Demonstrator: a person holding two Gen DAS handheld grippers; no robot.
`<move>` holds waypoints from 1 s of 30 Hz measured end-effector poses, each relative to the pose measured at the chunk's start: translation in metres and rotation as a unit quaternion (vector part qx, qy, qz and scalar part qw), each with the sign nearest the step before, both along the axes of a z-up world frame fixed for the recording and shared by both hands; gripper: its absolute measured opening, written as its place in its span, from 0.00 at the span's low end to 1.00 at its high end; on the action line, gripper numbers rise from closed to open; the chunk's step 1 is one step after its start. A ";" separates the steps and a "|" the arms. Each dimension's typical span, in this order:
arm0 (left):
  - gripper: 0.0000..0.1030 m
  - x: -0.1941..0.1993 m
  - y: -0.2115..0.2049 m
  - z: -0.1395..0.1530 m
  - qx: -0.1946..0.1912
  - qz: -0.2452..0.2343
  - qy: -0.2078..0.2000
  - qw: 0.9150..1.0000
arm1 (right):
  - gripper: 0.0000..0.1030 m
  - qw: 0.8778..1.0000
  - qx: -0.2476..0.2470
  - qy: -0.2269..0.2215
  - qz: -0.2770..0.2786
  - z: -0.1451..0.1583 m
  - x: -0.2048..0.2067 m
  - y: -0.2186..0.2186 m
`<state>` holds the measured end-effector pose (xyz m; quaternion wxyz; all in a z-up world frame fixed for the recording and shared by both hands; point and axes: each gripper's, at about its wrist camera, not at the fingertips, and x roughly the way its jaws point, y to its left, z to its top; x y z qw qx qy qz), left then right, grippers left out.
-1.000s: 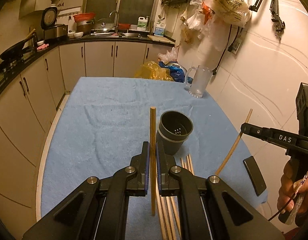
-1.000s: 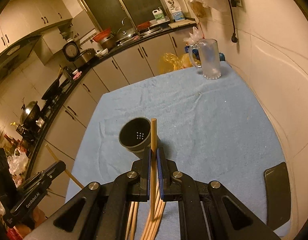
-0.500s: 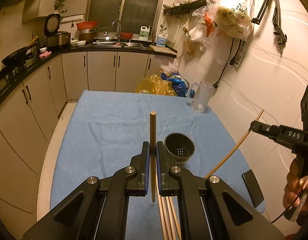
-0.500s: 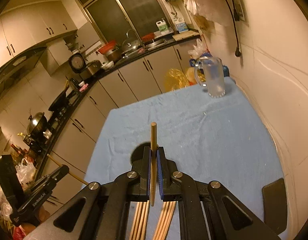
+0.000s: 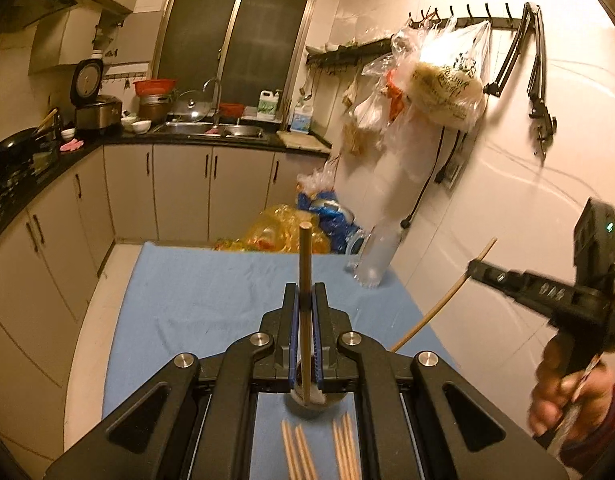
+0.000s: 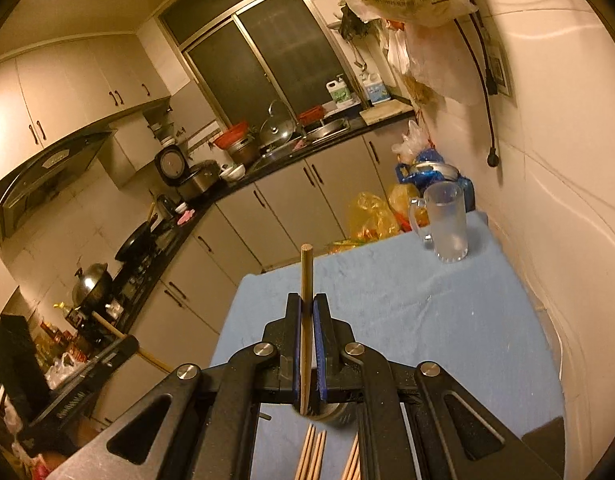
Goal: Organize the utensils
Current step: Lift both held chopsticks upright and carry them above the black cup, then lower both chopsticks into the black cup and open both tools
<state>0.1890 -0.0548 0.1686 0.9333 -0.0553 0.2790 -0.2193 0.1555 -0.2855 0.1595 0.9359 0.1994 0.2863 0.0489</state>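
1. The left claw [image 5: 306, 300] is clamped on an upright wooden chopstick [image 5: 306, 280], whose lower tip dips into the dark utensil cup [image 5: 307, 408] just beneath the jaws.
2. The right claw [image 6: 307, 308] grips a second chopstick [image 6: 306, 280], also upright, its lower end at the cup's rim [image 6: 331, 414].
3. The cup is mostly hidden behind the claws; anything else inside cannot be told.
4. Loose chopsticks [image 5: 319, 452] lie on the blue-clothed counter [image 5: 187, 300] at 6 o'clock from the cup.
5. A frosted glass mug [image 6: 445, 226] stands at 1 o'clock, near the far counter edge; its contents cannot be told.
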 end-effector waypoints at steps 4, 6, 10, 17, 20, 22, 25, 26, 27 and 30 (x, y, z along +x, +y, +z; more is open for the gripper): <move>0.06 0.020 -0.016 -0.004 -0.006 -0.005 0.017 1.000 | 0.06 1.000 0.003 0.020 -0.003 -0.010 0.021 -0.002; 0.06 0.030 -0.023 -0.012 -0.003 -0.007 0.030 1.000 | 0.06 0.999 0.001 0.037 -0.004 -0.021 0.032 -0.002; 0.06 0.048 -0.037 -0.044 0.002 -0.006 0.070 0.998 | 0.06 0.997 0.005 0.071 -0.006 -0.049 0.048 -0.004; 0.06 0.061 -0.046 -0.084 0.026 -0.002 0.110 0.994 | 0.06 0.992 0.018 0.127 0.007 -0.094 0.068 -0.002; 0.06 0.066 -0.043 -0.095 0.030 0.006 0.120 0.992 | 0.06 0.990 0.012 0.137 0.016 -0.104 0.076 0.003; 0.06 0.066 -0.040 -0.100 0.027 0.010 0.124 0.992 | 0.06 0.990 0.007 0.142 0.018 -0.109 0.081 0.007; 0.06 0.066 -0.037 -0.106 0.031 0.013 0.126 0.991 | 0.06 0.989 0.003 0.148 0.021 -0.114 0.087 0.012; 0.06 0.065 -0.036 -0.107 0.033 0.013 0.125 0.992 | 0.07 0.988 0.001 0.150 0.021 -0.115 0.089 0.013; 0.06 0.065 -0.035 -0.107 0.034 0.013 0.124 0.992 | 0.07 0.988 -0.001 0.154 0.020 -0.117 0.091 0.015; 0.10 0.063 -0.033 -0.107 0.036 0.009 0.120 0.992 | 0.07 0.987 -0.007 0.158 0.017 -0.120 0.095 0.017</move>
